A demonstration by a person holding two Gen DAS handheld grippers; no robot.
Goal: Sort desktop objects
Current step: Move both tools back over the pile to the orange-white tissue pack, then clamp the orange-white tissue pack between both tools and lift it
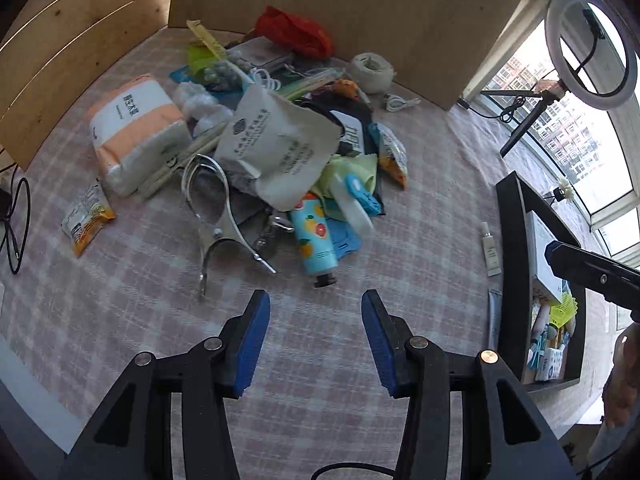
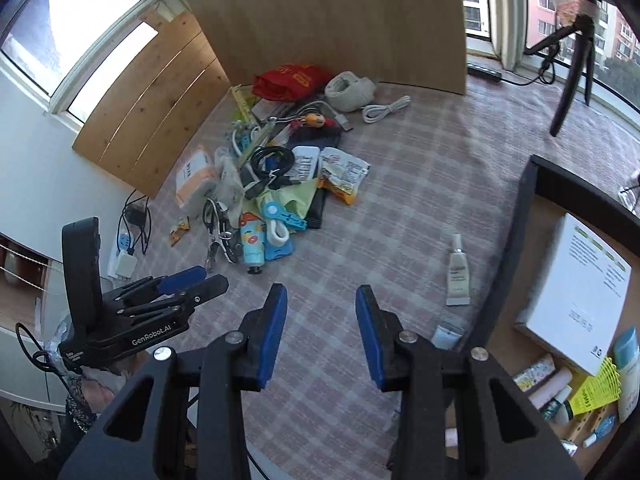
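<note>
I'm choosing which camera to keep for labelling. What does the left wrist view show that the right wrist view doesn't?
Only the left wrist view shows the ring light by the window and the white pouch on top of the pile. Only the right wrist view shows the black cable coil, the wall sockets and most of the tray's contents, such as the white box. Both show the fruit-print bottle, the small tube, the tray and an open gripper: left, right.

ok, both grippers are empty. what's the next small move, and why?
Probably ease the right gripper forward and right toward the cream tube. Its jaws are open and empty, the tube lies alone on the cloth, clear of the pile, and it sits right beside the tray that already holds similar tubes. The left gripper also hangs open over bare cloth.
</note>
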